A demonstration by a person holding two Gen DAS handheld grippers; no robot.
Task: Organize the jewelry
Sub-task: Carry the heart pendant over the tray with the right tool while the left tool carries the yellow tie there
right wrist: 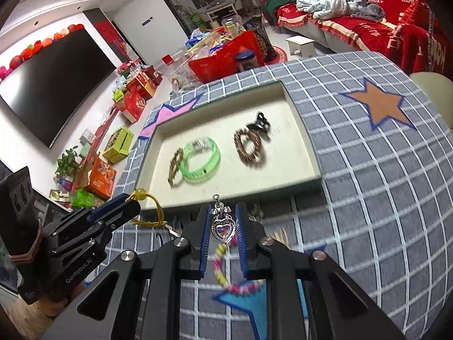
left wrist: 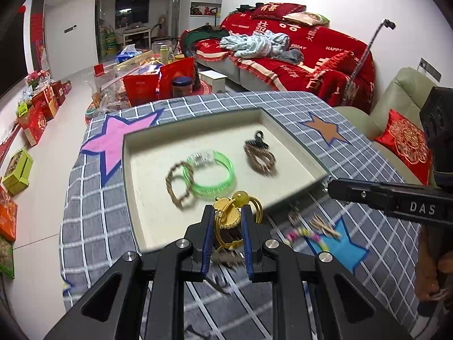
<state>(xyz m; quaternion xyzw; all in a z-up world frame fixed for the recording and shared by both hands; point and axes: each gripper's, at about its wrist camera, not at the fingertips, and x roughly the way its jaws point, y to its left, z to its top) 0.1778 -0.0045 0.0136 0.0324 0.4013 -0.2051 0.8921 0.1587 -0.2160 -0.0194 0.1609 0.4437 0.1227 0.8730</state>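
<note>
A shallow cream tray (left wrist: 136, 170) (right wrist: 305, 130) sits on the checked table. In it lie a green bangle (left wrist: 215, 175) (right wrist: 201, 161), a braided tan bracelet (left wrist: 178, 184) (right wrist: 175, 167), a brown beaded bracelet (left wrist: 260, 158) (right wrist: 249, 147) and a black clip (left wrist: 259, 138) (right wrist: 260, 123). My left gripper (left wrist: 226, 215) (right wrist: 119, 209) is shut on a gold cord bracelet (left wrist: 230, 215) (right wrist: 147, 206) with a yellow bead, at the tray's near edge. My right gripper (right wrist: 223, 221) (left wrist: 334, 188) is shut on a silver heart pendant (right wrist: 223, 226), just before the tray.
A colourful bead bracelet (left wrist: 305, 233) (right wrist: 226, 272) and small wooden clips (left wrist: 325, 226) lie on the table near a blue star patch (left wrist: 339, 246). A red-covered sofa (left wrist: 297, 56) stands behind the table. Boxes and bags (left wrist: 42, 107) line the floor at left.
</note>
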